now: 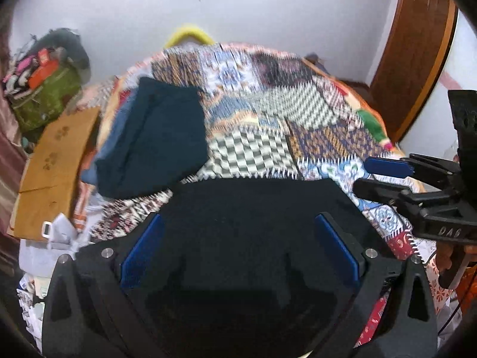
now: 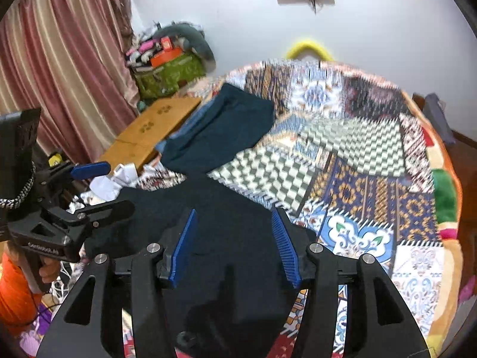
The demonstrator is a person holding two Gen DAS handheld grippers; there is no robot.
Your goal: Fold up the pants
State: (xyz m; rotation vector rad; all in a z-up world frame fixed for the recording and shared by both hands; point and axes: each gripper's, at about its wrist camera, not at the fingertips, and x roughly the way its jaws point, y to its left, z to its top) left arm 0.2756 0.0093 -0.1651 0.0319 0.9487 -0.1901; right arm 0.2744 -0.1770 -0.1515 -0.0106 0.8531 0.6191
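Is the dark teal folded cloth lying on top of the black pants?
No, the dark teal folded cloth lies apart, farther up the patchwork quilt than the black pants.

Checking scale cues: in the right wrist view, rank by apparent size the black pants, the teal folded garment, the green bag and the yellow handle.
1. Black pants, though nearest the camera, so inflated
2. Teal folded garment
3. Green bag
4. Yellow handle

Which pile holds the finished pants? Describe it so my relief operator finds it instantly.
Find the patchwork bedspread. At its far left edge, beside the cardboard, lies the folded teal stack. Unlike the black pants under the grippers, it is teal.
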